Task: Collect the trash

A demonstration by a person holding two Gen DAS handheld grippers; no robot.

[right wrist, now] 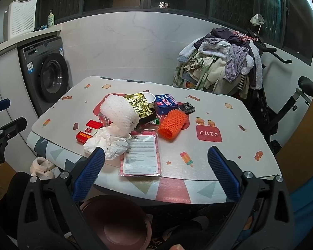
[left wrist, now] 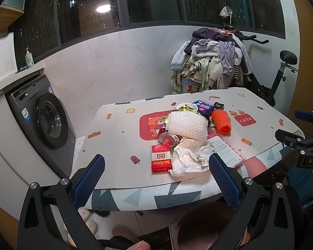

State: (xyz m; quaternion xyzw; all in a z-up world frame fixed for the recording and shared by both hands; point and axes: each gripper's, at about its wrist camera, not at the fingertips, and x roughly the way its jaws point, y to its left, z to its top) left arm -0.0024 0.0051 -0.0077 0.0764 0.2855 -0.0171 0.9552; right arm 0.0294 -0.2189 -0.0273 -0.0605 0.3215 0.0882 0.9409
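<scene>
At the near edge of the table [left wrist: 114, 137], the left hand-held gripper [left wrist: 156, 179] and right hand-held gripper [right wrist: 156, 173] both hover wide open, holding nothing. Below the table edge stands a brown bin [right wrist: 114, 227]; nothing shows inside it. Crumpled white paper [left wrist: 189, 158] lies just ahead between the left fingers, beside a red box [left wrist: 161, 158], white foam net [left wrist: 187, 126] and orange foam net [right wrist: 172, 125].

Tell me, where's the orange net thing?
The orange foam net lies on the table, right of the white foam net, just in front of the blue box and beside the "cute" patch.
</scene>
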